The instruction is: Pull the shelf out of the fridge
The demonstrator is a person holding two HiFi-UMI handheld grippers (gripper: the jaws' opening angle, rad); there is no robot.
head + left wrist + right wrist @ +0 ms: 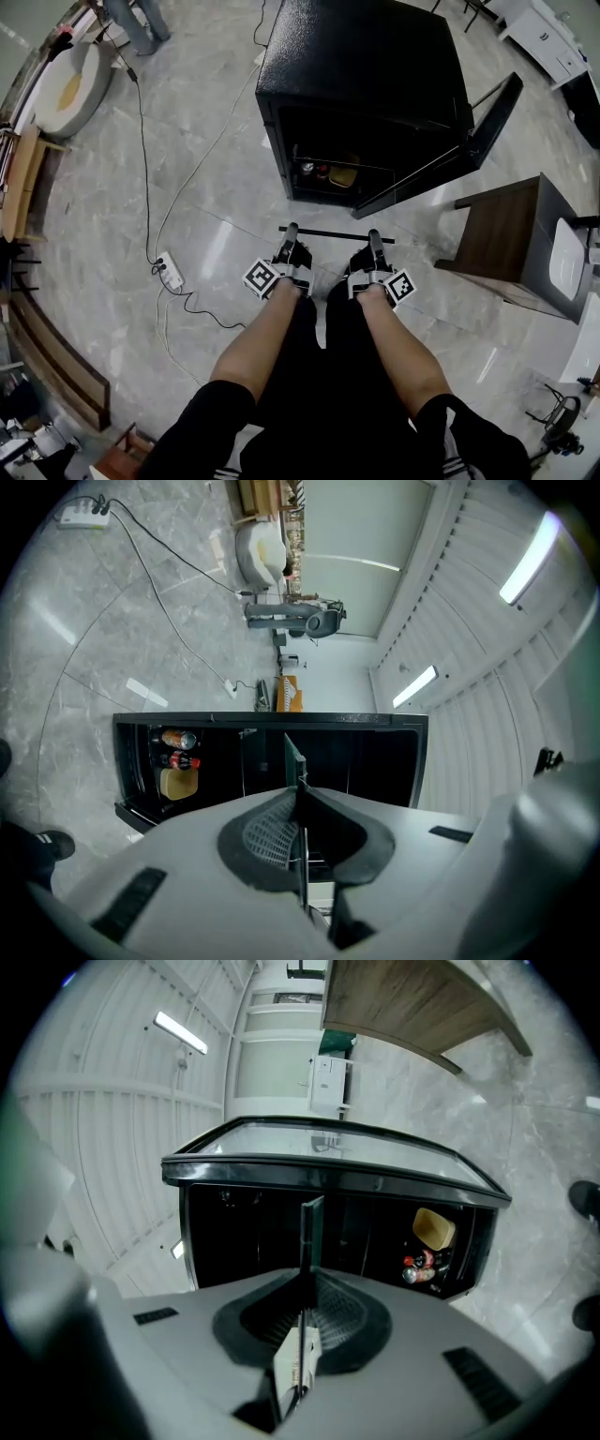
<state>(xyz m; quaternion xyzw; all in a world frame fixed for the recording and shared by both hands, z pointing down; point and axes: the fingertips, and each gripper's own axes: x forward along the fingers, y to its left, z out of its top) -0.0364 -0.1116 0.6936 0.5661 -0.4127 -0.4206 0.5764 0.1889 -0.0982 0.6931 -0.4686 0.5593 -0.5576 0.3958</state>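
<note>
The black fridge (366, 66) stands on the floor with its door (469, 136) swung open to the right. The shelf (333, 232), a thin glass pane with a dark edge, is out in front of the fridge and held level above the floor. My left gripper (291, 231) is shut on its left part and my right gripper (374, 235) on its right part. In the left gripper view the shelf (294, 757) runs edge-on between the closed jaws of the left gripper (298, 794). The right gripper view shows the shelf (310, 1227) clamped in the right gripper (307, 1283). Cans and a yellow box (323, 172) remain inside.
A white power strip (169, 272) with a long cable lies on the floor to the left. A wooden side table (511, 234) stands right of the fridge door. A round pale cushion (70, 89) sits at the far left, with wooden benches (23, 169) along the left edge.
</note>
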